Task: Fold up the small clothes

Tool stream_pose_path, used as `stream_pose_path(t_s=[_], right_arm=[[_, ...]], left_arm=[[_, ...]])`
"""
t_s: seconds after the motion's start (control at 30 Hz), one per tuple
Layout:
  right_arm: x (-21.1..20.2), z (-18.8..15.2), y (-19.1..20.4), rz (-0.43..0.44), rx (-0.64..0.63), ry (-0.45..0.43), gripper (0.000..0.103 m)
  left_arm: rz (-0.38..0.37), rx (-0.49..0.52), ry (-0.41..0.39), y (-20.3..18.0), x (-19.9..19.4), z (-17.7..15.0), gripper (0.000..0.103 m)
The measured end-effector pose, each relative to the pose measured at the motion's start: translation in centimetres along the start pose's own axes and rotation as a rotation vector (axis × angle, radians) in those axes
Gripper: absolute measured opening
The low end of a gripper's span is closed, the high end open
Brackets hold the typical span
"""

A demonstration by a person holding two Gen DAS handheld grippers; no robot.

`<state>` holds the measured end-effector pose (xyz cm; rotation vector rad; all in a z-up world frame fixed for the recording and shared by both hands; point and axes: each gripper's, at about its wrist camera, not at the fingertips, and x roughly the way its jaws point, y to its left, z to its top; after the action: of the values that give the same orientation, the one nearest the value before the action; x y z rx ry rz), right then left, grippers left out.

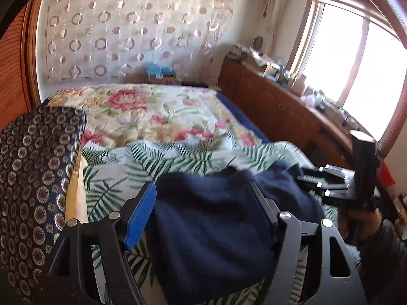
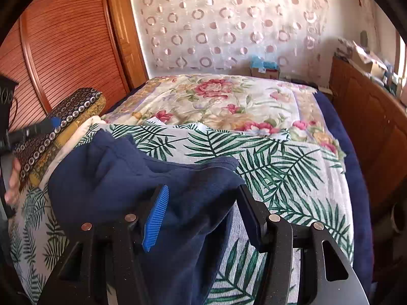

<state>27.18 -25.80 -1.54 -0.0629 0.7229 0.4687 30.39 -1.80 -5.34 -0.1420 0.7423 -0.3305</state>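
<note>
A navy blue garment [image 1: 216,228] lies crumpled on a palm-leaf cloth [image 1: 178,157] spread over the bed. In the left wrist view my left gripper [image 1: 201,203] stands open, its blue pad and black finger either side of the garment without pressing it. My right gripper [image 1: 313,180] shows at the garment's right edge. In the right wrist view the right gripper [image 2: 203,211] is open too, and a fold of the navy garment [image 2: 122,178] lies loose between its fingers. A finger of the left gripper [image 2: 43,127] pokes in at the far left, above a hand [image 2: 12,185].
A floral bedspread [image 2: 229,96] covers the far half of the bed. A dark ring-patterned cushion [image 1: 33,172] sits at the bed's left edge. A wooden sideboard [image 1: 279,106] loaded with clutter runs along the right under a window [image 1: 356,63]. Louvred wooden doors [image 2: 63,38] stand at left.
</note>
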Motion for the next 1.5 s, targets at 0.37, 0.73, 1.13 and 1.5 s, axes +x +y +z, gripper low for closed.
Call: stream_pose_path(t_s=[0.37, 0.73, 1.13, 1.5], right_arm=[[2.8, 1.9, -0.3, 0.008, 0.043, 0.086, 0.073], [3.5, 1.9, -0.6, 0.116, 0.016, 0.088, 0.036], [-3.4, 3.9, 1.9, 0.114, -0.102, -0.138, 0.013], [-5.3, 13.4, 11.0, 0.198, -0.332, -0.274, 0.013]], left_arm=[[0.073, -0.059, 0.133, 2.6, 4.3, -2.6, 0.072], [-0.031, -0.104, 0.144, 3.0, 4.9, -3.5, 0.058], [-0.069, -0.068, -0.095, 0.4, -5.3, -2.0, 0.013], [0.134, -0.105, -0.350, 4.1, -17.4, -2.3, 0.013]])
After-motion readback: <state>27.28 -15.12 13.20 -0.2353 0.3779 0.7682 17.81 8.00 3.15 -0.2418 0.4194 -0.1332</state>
